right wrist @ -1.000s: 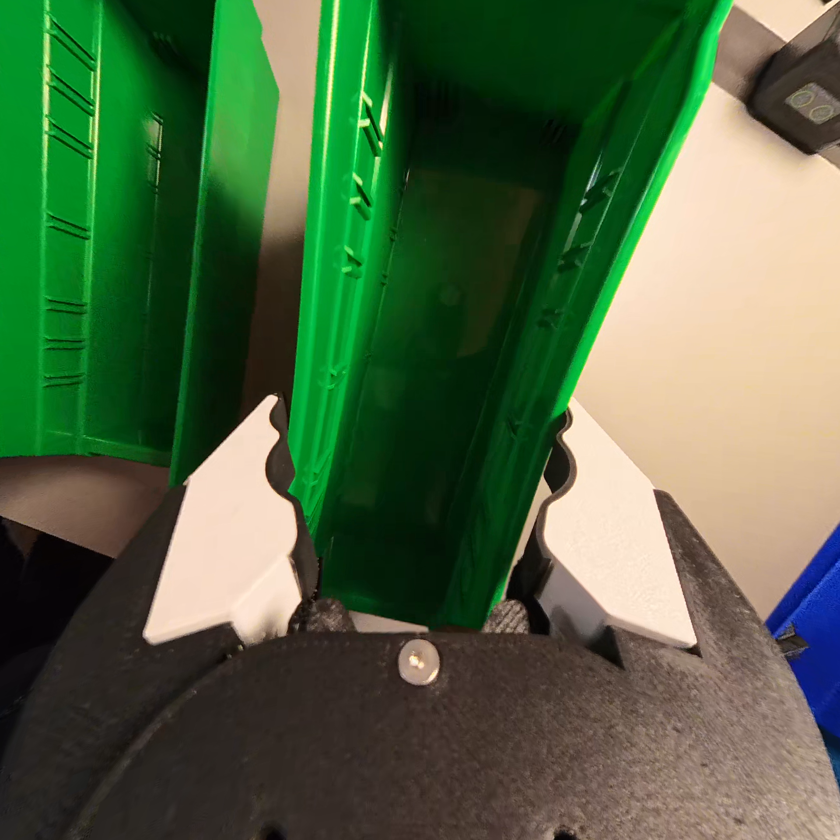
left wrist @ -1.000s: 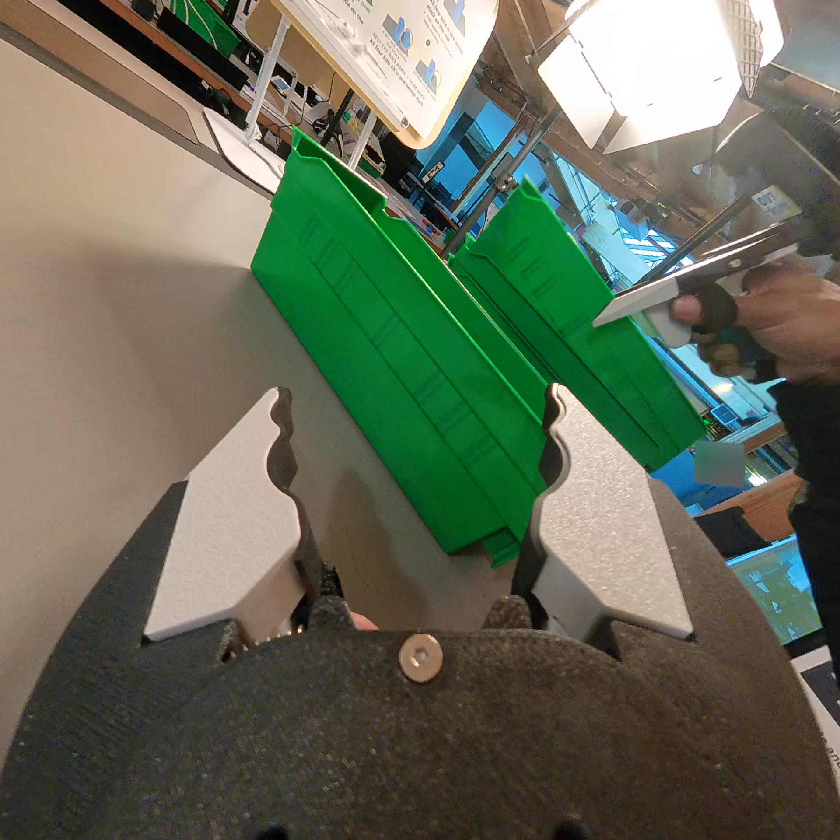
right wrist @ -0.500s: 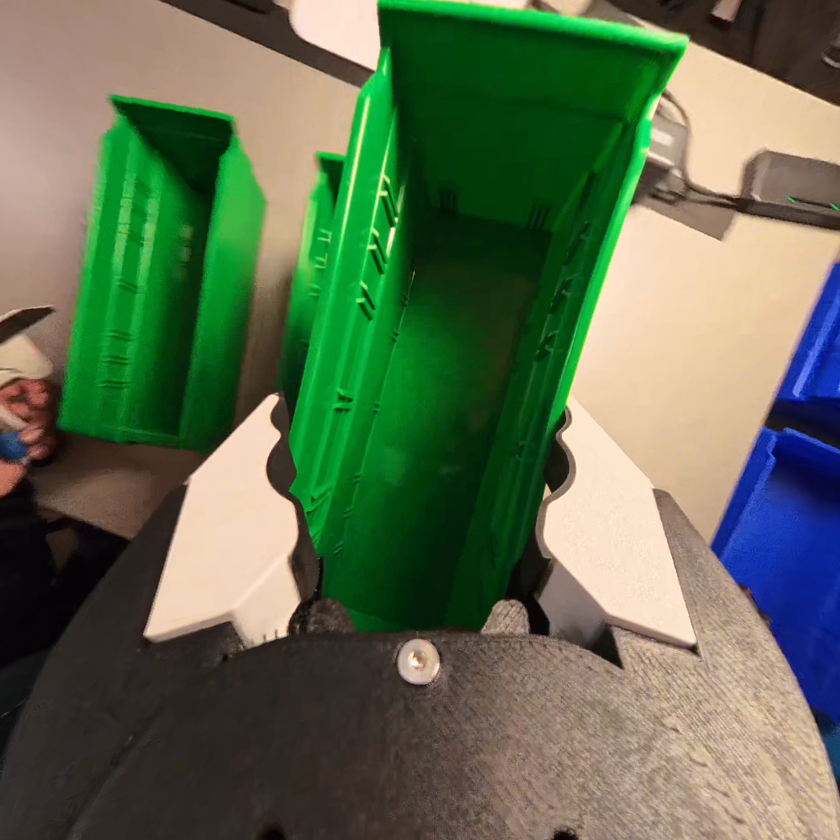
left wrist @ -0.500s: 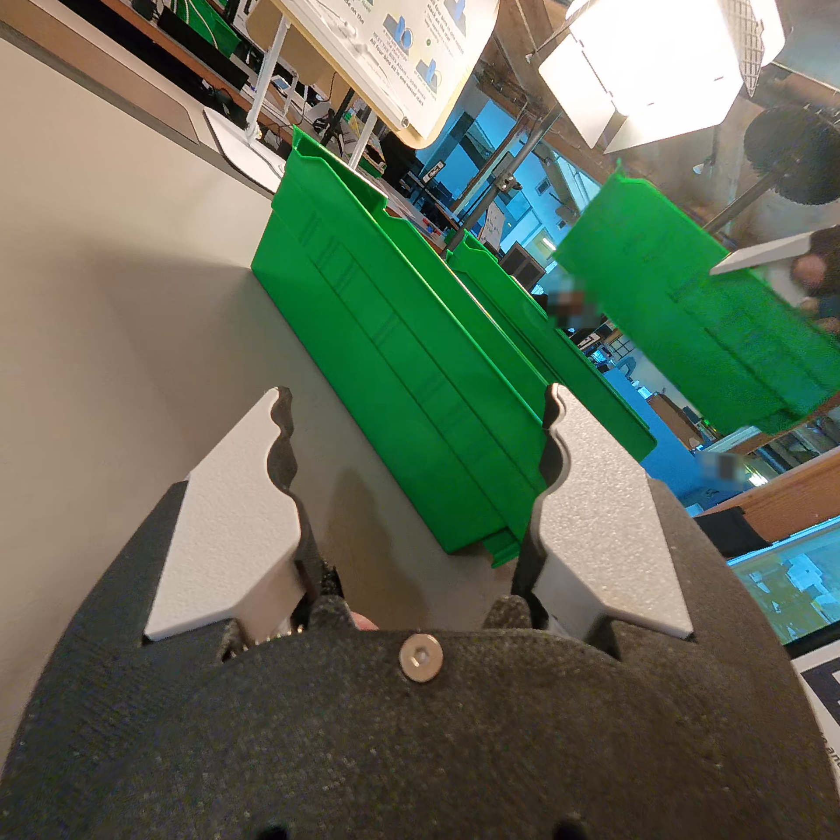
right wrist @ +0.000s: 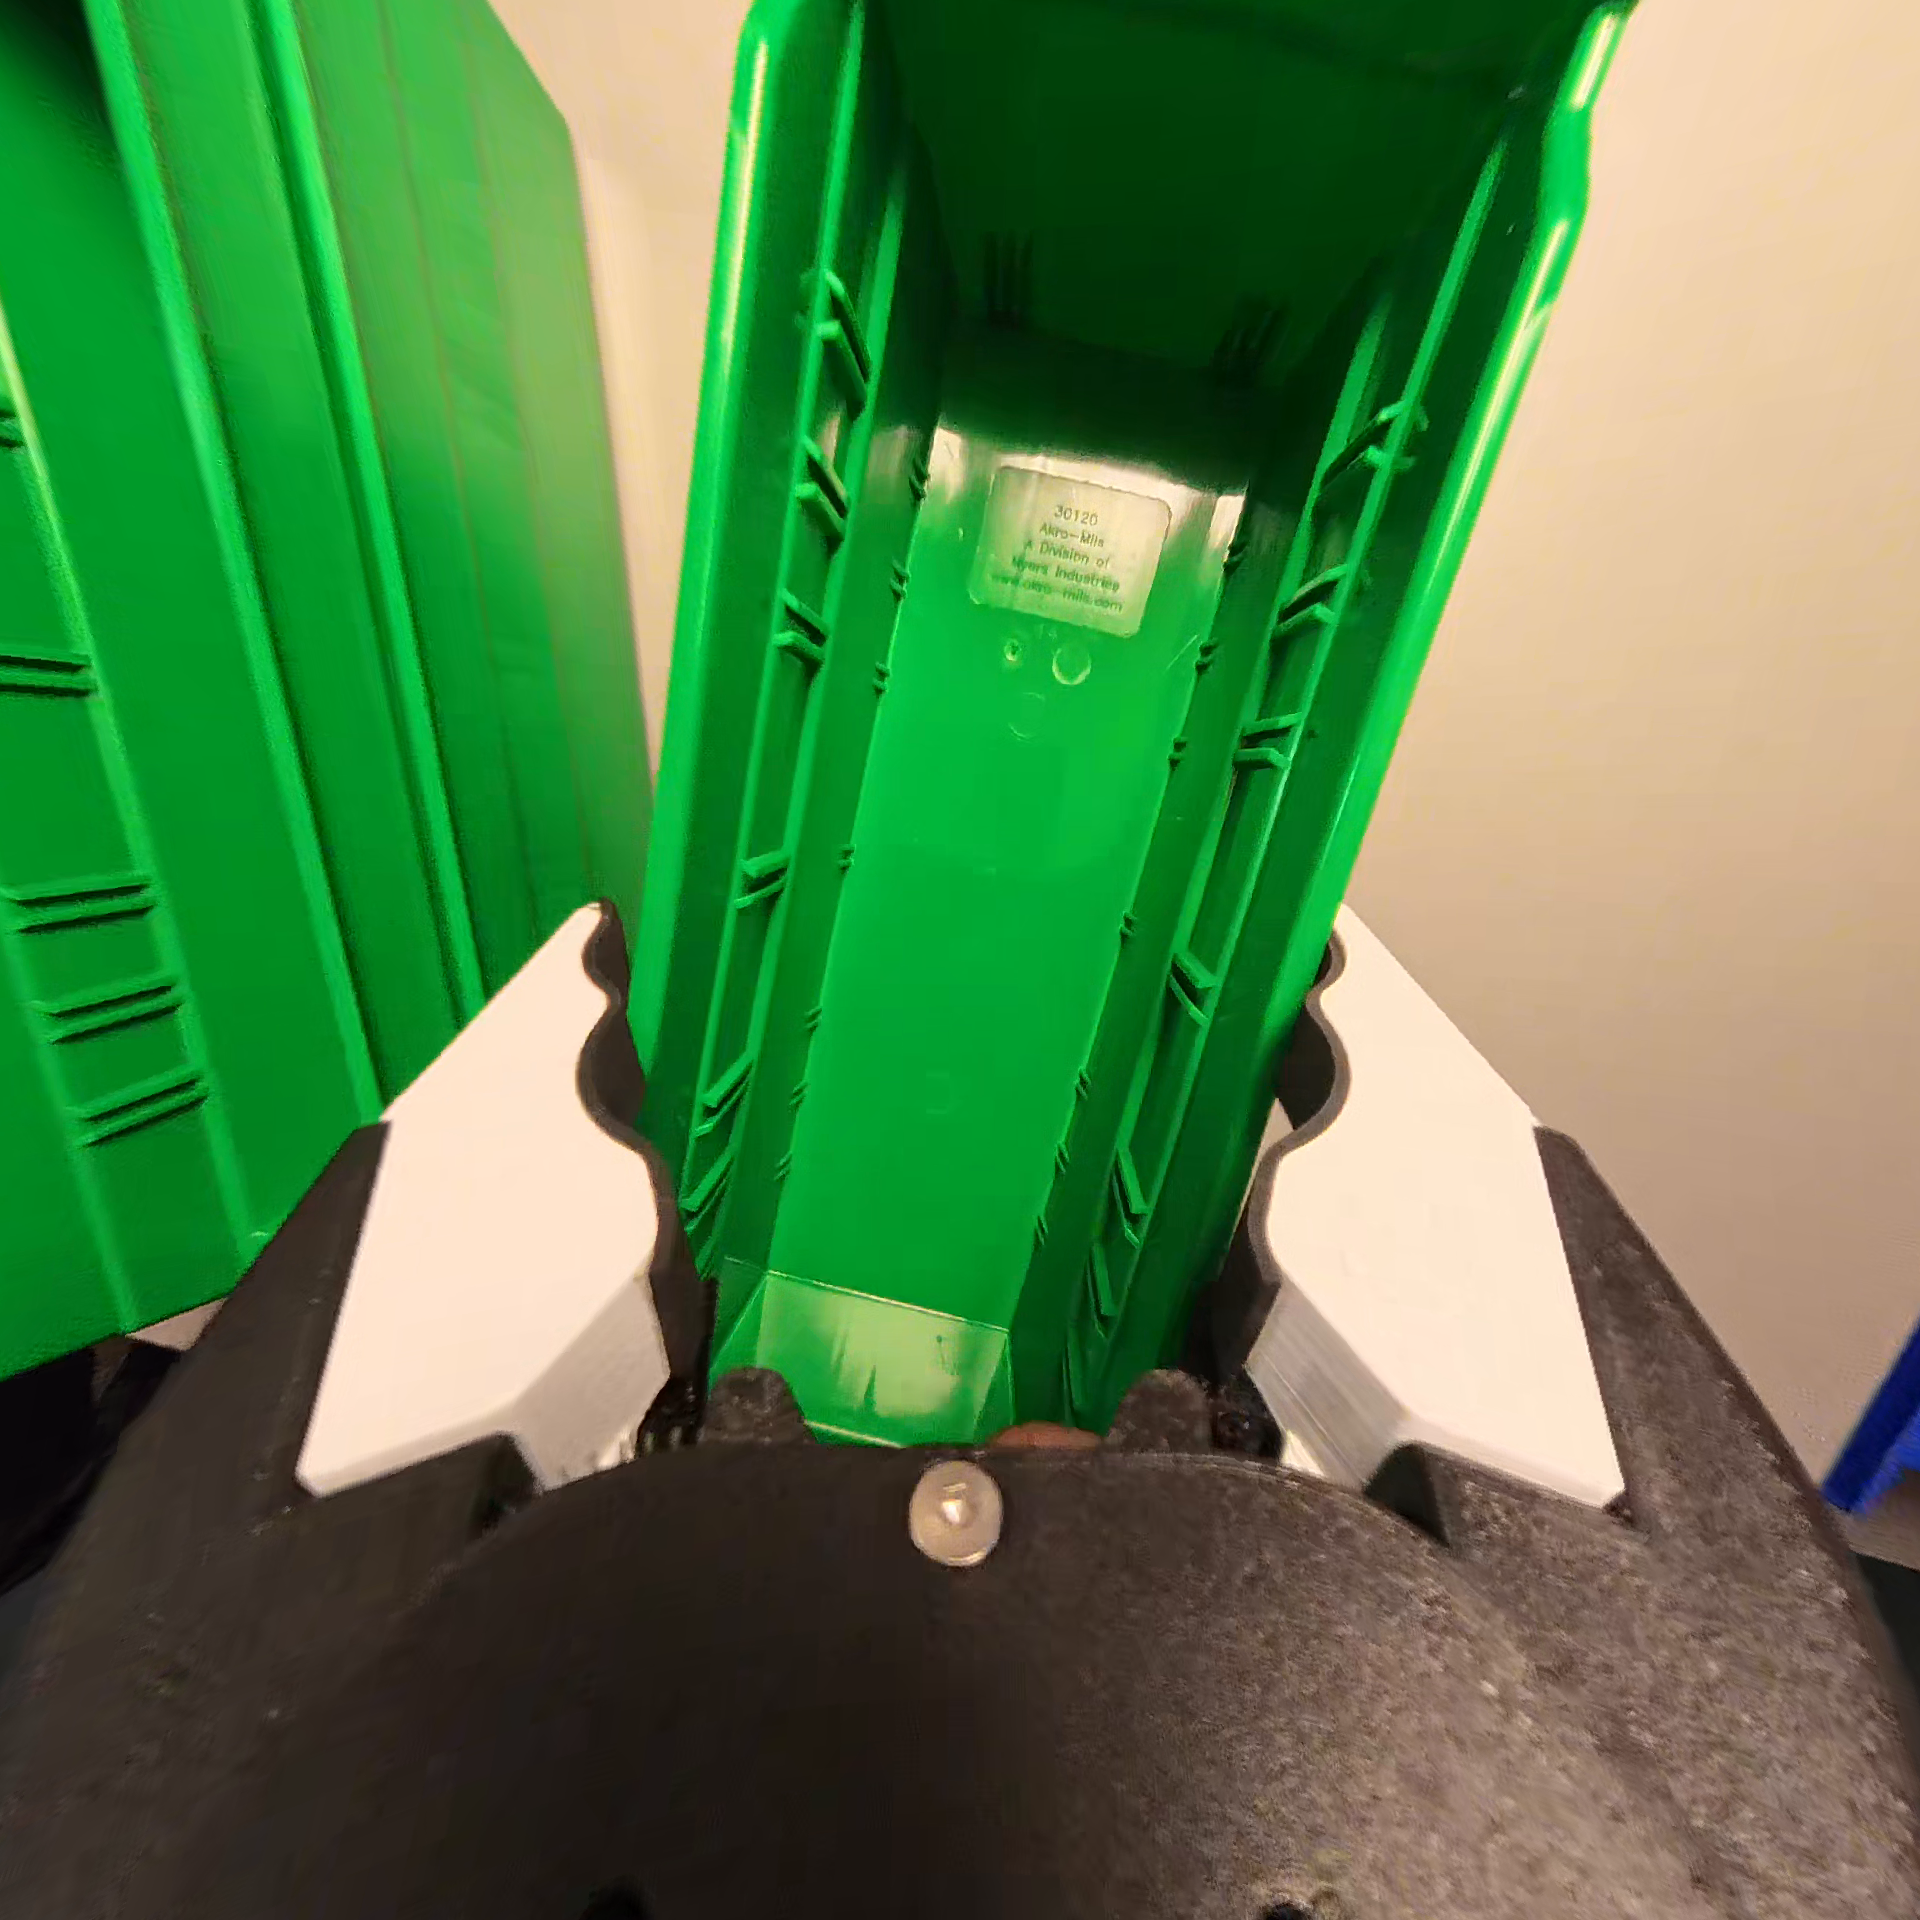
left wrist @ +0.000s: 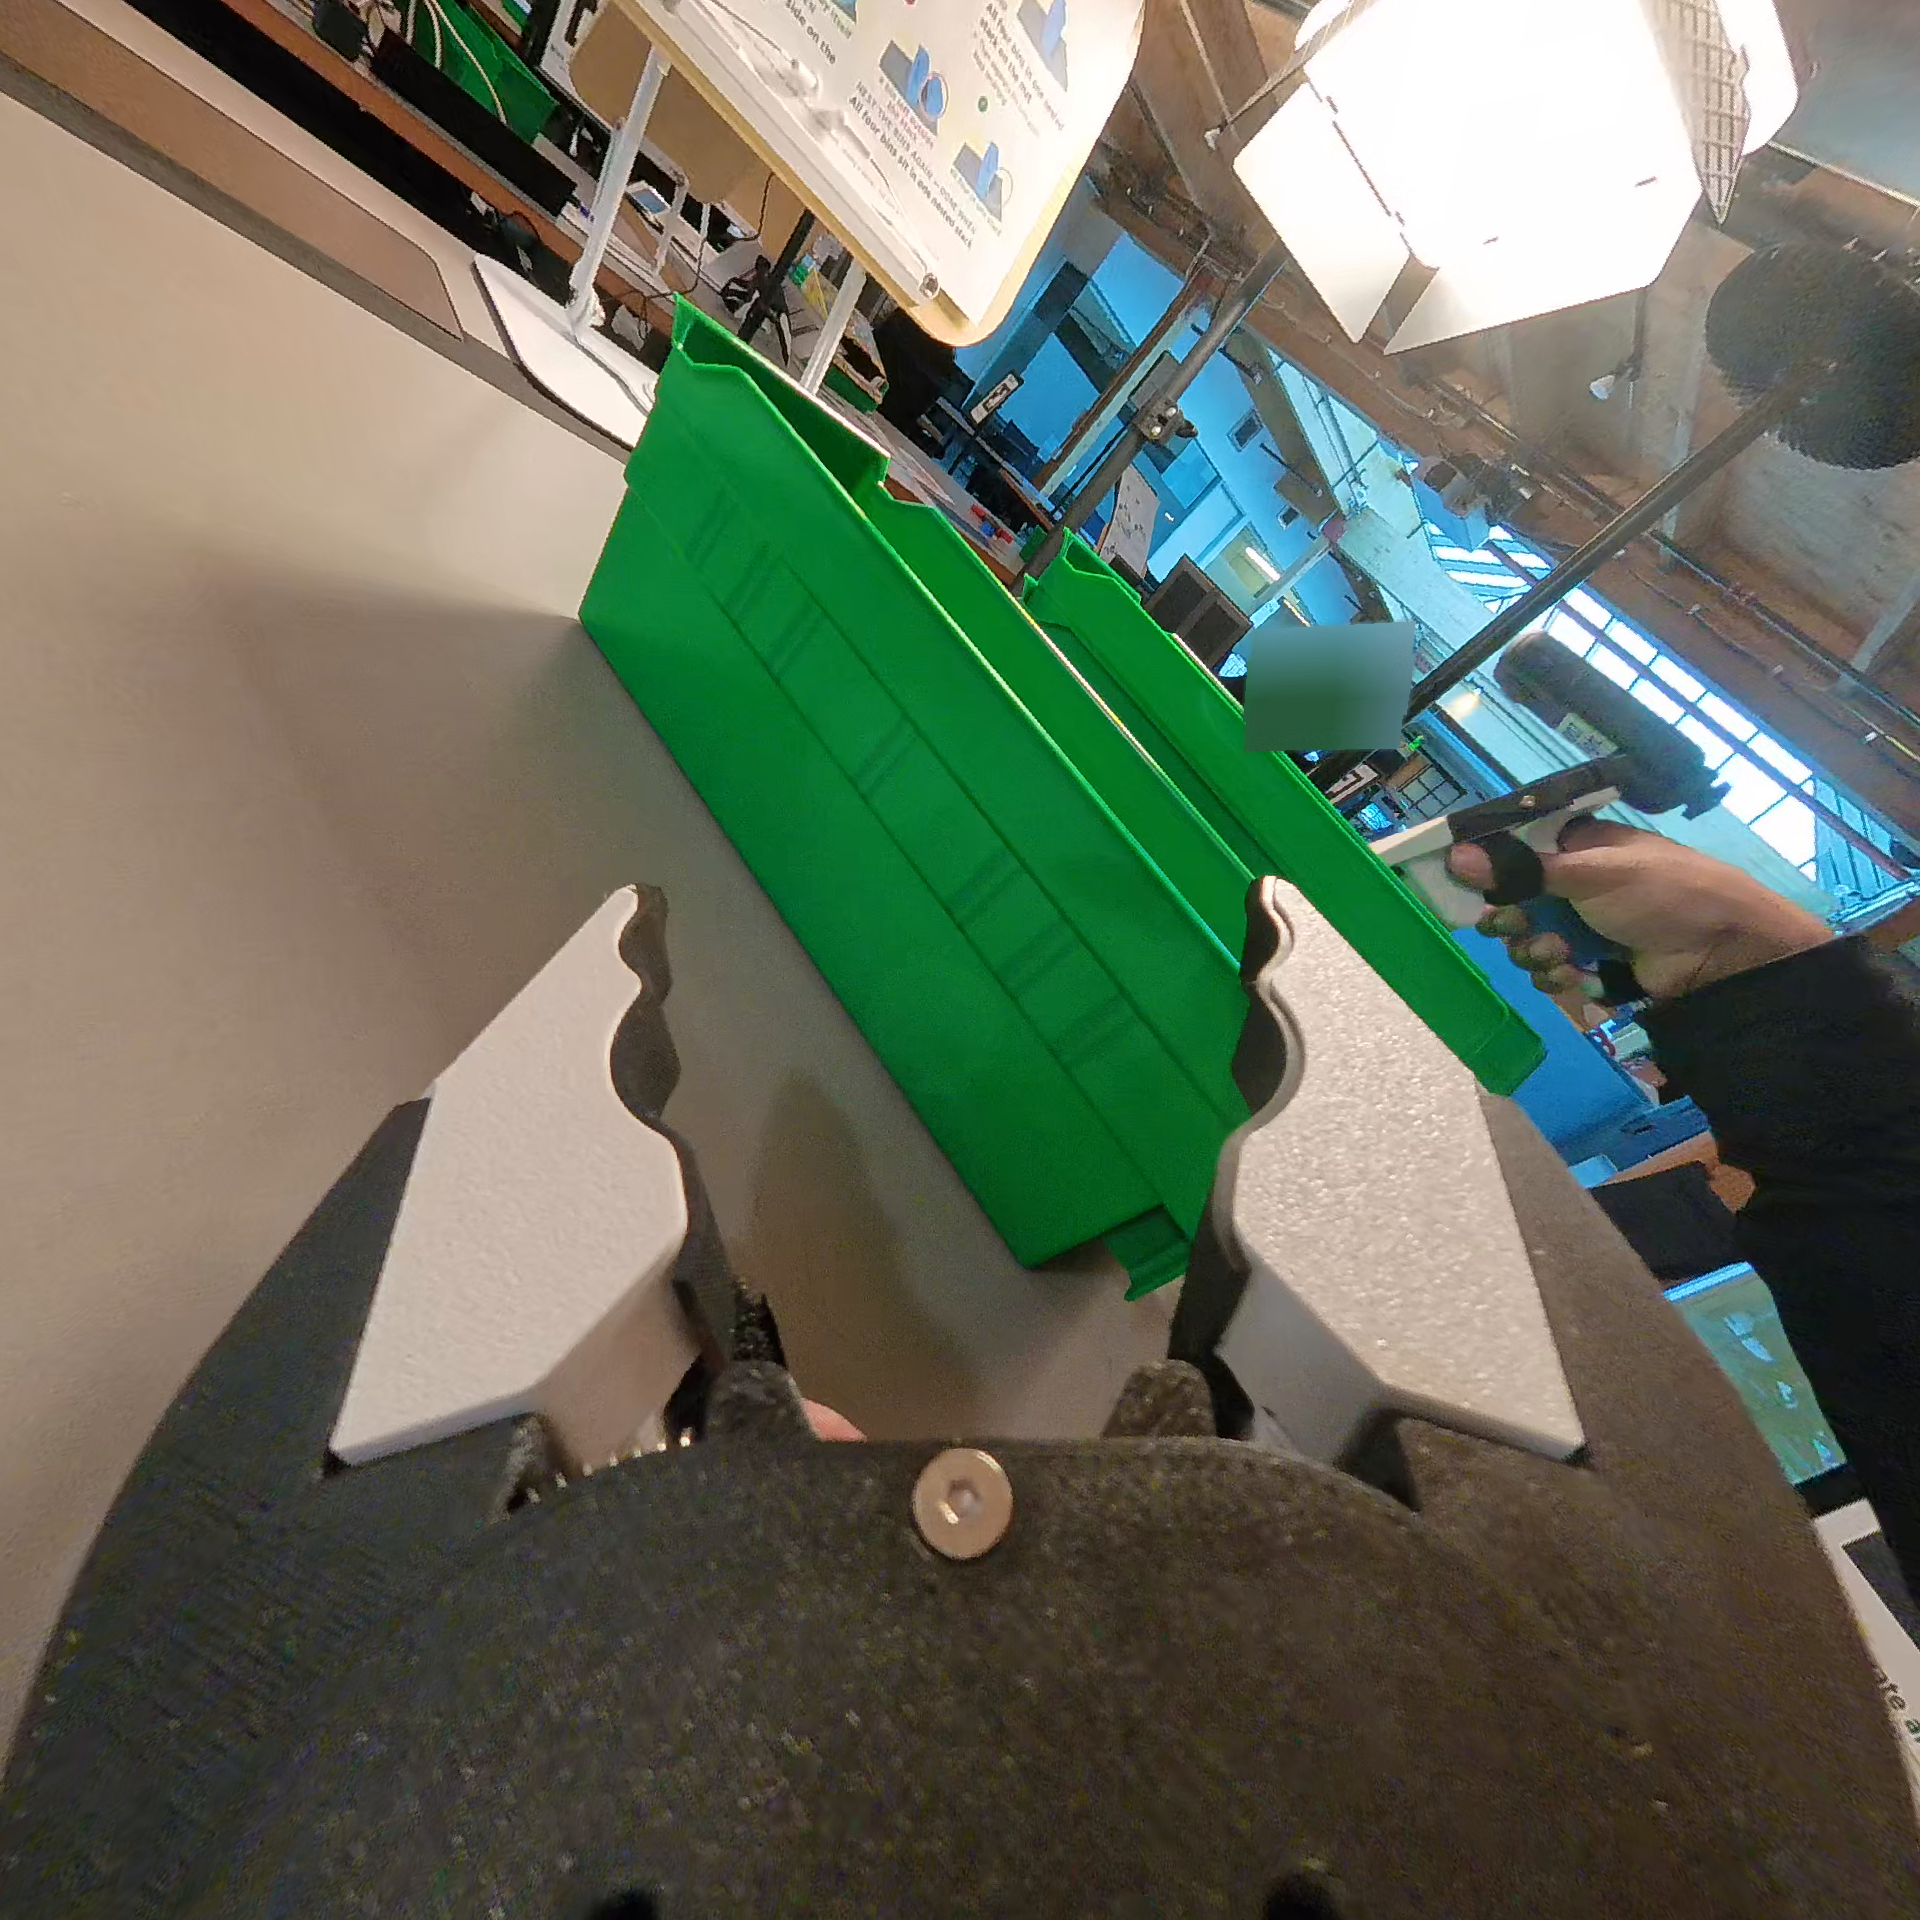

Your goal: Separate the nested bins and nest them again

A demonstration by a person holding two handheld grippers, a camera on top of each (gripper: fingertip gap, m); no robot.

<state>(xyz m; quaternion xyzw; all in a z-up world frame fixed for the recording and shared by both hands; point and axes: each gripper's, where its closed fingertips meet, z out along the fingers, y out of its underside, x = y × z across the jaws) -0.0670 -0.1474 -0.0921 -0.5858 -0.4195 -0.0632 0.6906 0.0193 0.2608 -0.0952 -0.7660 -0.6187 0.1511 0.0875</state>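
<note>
In the left wrist view, a long green bin stands on the grey table, with a second green bin just behind it. My left gripper is open and empty, low over the table in front of the near bin. In the right wrist view, my right gripper straddles a green bin, looking down into it. Its fingers stand spread beside the bin's walls and do not press on them. Another green bin stands to its left. The right gripper also shows in the left wrist view.
A person's hand holds the right gripper at the far bin's near end. A sign board on a white stand and a bright lamp stand behind the table. A blue bin lies at the right edge.
My right gripper lifted its green bin, brought it back down beside the other bin, then spread its fingers off the walls. My left gripper has not moved.
</note>
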